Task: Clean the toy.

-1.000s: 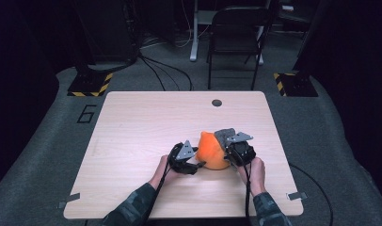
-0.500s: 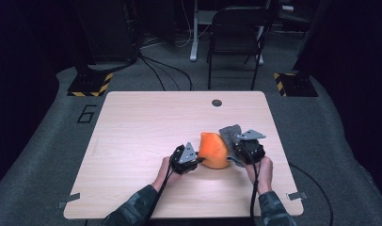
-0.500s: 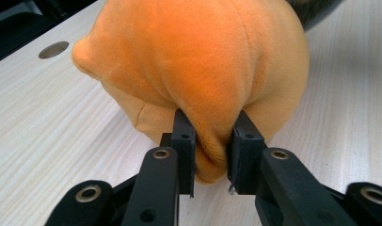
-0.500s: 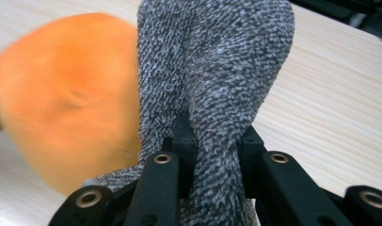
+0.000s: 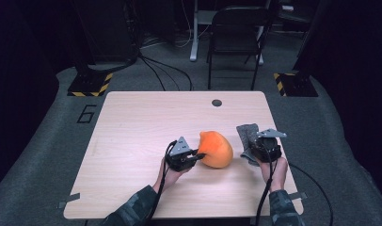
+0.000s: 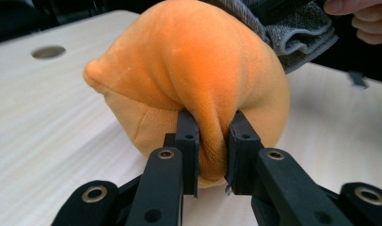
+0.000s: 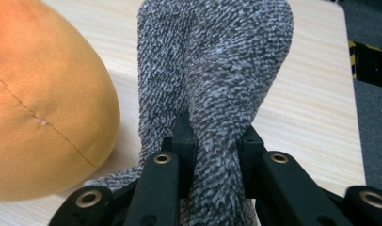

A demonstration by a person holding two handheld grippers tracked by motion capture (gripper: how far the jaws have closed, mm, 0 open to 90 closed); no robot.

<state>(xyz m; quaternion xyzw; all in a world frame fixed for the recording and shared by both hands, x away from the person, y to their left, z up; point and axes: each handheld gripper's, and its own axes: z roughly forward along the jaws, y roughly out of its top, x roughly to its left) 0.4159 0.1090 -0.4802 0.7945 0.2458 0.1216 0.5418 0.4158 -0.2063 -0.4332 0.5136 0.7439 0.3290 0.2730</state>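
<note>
An orange plush toy [image 5: 215,149] lies right of the middle of the wooden table [image 5: 132,122]. My left gripper [image 5: 196,154] has just been closing, and its jaws now pinch a fold of the orange plush [image 6: 189,61] at the left gripper [image 6: 212,127]. To the right, apart from the plush, my right gripper [image 5: 255,149] is shut on a grey knitted cloth [image 5: 248,134]. The cloth [image 7: 217,61] stands up between the pads of the right gripper [image 7: 217,127], with the plush [image 7: 38,108] at its left. The grey cloth [image 6: 292,33] also shows behind the plush.
A round dark hole [image 5: 217,102] sits near the table's far edge. A folding chair [image 5: 236,42] and floor cables stand beyond that edge. Bare wood stretches across the table's left half. A hand [image 6: 363,19] holds the other gripper.
The right gripper has carried the grey cloth to the right, off the plush. The left gripper has closed on the plush's left side.
</note>
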